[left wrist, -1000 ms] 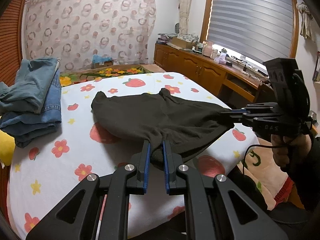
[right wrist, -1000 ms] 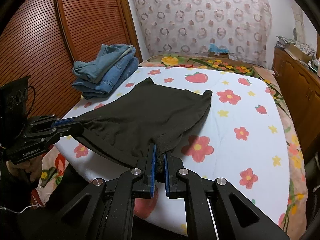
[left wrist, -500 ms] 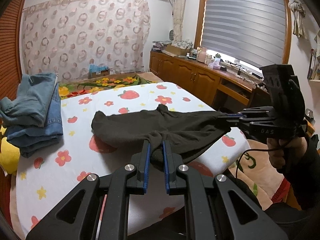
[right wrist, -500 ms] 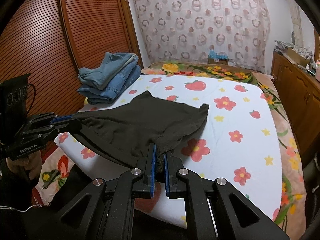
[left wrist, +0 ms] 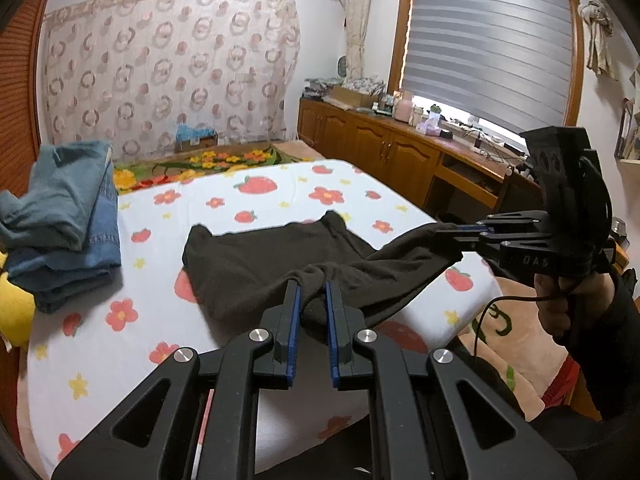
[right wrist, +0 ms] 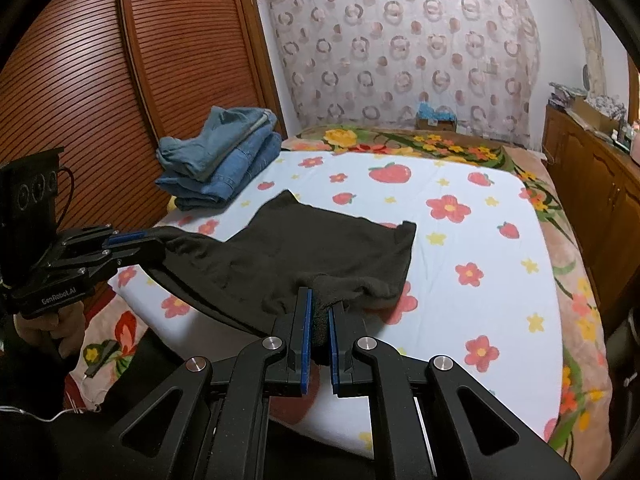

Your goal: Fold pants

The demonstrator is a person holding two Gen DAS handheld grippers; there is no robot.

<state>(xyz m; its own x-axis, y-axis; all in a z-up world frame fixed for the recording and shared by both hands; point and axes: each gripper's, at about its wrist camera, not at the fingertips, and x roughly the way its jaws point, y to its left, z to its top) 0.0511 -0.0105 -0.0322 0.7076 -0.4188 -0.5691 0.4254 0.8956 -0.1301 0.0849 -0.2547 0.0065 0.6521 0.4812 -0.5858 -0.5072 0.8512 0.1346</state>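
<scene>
Covering most of the scene, the white bedsheet printed with red flowers and strawberries (right wrist: 500, 280) carries the dark brown fleece pants (right wrist: 312, 248), whose far part rests flat on it while the near edge hangs raised between the two tools. That held edge runs side to side, left to right, and the cloth stretches straight ahead from both, so neither hand looks nearer. The left gripper (left wrist: 311, 300) is clamped on one near corner, the right gripper (right wrist: 318, 312) on the other.
</scene>
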